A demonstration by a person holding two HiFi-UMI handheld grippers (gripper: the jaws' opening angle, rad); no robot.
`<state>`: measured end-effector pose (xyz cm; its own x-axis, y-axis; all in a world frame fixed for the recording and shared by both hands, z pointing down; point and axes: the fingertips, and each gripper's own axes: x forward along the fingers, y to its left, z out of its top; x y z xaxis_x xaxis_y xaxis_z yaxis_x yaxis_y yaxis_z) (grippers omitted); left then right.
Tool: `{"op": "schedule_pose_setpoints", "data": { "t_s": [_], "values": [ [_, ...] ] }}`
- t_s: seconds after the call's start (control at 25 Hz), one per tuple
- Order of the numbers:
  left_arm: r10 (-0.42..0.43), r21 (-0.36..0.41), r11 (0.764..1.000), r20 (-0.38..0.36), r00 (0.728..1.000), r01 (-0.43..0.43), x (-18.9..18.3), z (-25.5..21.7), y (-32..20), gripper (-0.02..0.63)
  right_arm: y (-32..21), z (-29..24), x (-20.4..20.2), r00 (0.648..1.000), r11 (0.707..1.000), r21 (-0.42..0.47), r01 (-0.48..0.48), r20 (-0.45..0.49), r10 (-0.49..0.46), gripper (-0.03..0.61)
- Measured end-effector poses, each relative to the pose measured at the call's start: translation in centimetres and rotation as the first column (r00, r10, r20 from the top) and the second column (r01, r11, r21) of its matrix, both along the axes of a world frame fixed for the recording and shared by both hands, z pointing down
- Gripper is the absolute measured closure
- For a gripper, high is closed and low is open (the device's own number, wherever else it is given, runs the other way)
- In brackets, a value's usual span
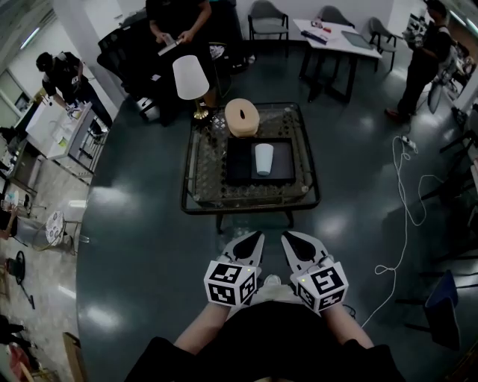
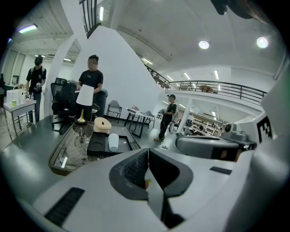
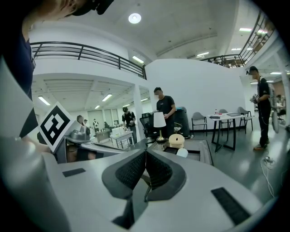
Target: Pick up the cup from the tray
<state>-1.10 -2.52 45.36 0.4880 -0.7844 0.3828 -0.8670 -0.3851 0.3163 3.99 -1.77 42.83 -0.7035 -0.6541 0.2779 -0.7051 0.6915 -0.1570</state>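
A white cup (image 1: 264, 159) lies on a black tray (image 1: 239, 168) on a low glass table (image 1: 200, 195) ahead of me. The cup (image 2: 113, 142) and tray (image 2: 96, 146) also show in the left gripper view, and the cup (image 3: 182, 153) peeks over the jaws in the right gripper view. My left gripper (image 1: 255, 237) and right gripper (image 1: 287, 238) hang side by side over the floor, well short of the table. Both are shut with nothing between the jaws. Left gripper (image 2: 147, 152) and right gripper (image 3: 145, 154) jaws meet tip to tip.
On the table stand a white-shaded lamp (image 1: 190, 78) and a tan round object (image 1: 242, 117). Several people stand around: one behind the lamp (image 1: 179, 22), one at far left (image 1: 63, 74), one at right (image 1: 426, 56). A white cable (image 1: 403, 216) trails on the floor. Chairs and a desk (image 1: 336, 37) lie beyond.
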Motion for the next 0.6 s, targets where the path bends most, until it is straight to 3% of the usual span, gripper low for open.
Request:
{"op": "schedule_pose_setpoints", "data": {
  "t_s": [0.28, 0.6],
  "values": [
    [-0.041, -0.026, 0.999, 0.008, 0.999, 0.041, 0.7, 0.8, -2.1, 0.597, -1.7, 0.4, 1.7, 0.999, 1.0, -0.025, 0.002, 0.054, -0.001, 0.566],
    [-0.064, -0.077, 0.995, 0.008, 0.998, 0.065, -0.2, 2.7, -5.2, 0.597, -3.5, 1.4, 1.7, 0.999, 0.999, -0.032, 0.014, 0.031, -0.013, 0.566]
  ]
}}
